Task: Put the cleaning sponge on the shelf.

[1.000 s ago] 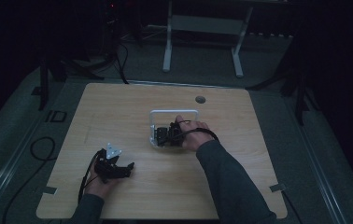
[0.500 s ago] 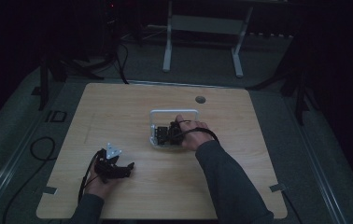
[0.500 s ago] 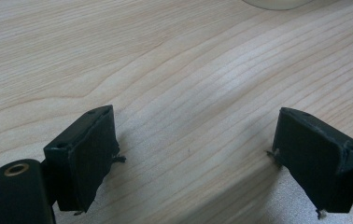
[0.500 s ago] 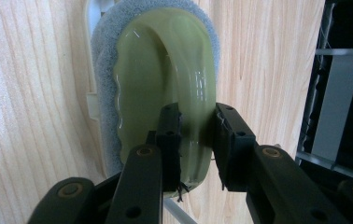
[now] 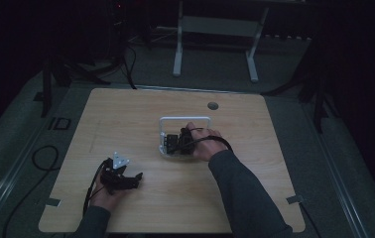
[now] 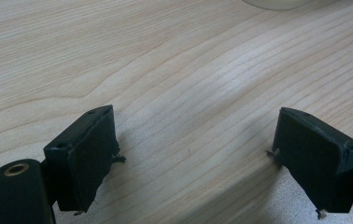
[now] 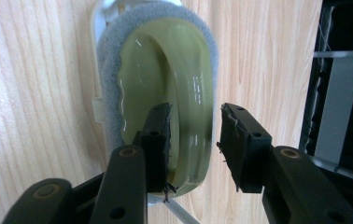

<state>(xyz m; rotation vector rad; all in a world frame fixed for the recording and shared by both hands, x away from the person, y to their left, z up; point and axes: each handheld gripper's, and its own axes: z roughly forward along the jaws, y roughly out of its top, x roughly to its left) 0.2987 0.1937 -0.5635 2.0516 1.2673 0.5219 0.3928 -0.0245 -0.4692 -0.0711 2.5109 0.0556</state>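
Right gripper (image 7: pixel 193 140) has just been opening, jaws now loosely straddling the green brush handle (image 7: pixel 184 93), right pad clear. Left gripper (image 6: pixel 193 154) sits wide open, holding nothing, over the table (image 6: pixel 165 70).

Dark sleeves (image 5: pixel 240 193), black cabled hand-held grippers (image 5: pixel 118 178)

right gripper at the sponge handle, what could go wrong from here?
1. The right gripper has just been opening, and only one jaw sits inside the green handle arch: closing now could miss or slip on the glossy plastic.
2. Lifting the sponge may drag the white tray along, since the left gripper rests apart.
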